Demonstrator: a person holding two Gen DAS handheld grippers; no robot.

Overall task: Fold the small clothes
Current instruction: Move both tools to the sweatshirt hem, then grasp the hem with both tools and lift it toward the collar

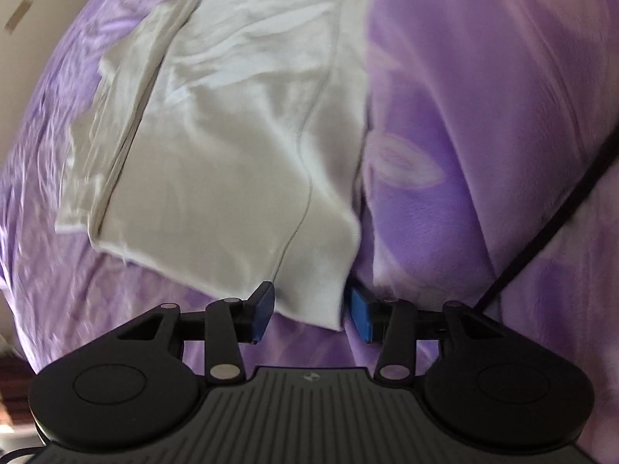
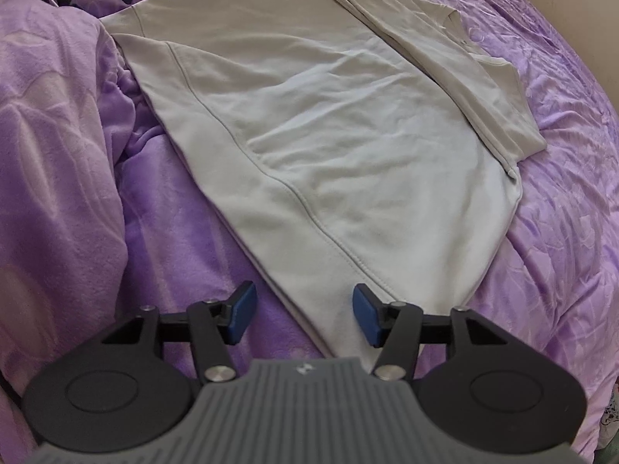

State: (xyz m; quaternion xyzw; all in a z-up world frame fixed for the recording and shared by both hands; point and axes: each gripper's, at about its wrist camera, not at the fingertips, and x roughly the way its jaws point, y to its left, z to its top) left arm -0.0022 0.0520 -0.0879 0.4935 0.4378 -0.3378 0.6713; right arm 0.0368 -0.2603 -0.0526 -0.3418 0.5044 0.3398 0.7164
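Pale cream cotton garment (image 2: pixel 329 123) lies flat on purple fleece bed cover (image 2: pixel 162 239), one side already folded over. Left claw (image 1: pixel 313 315) and right claw (image 2: pixel 303 315) both apart, each straddling a near garment corner, apparently unpinched. Pinch both layers evenly before lifting.

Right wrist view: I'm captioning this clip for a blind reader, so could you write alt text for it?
A pale grey-white T-shirt lies partly folded on a purple bedspread, one side turned over the body. The right gripper hovers open over the near corner, blue pads apart and not pinching the cloth. A rumpled purple blanket is bunched at left.
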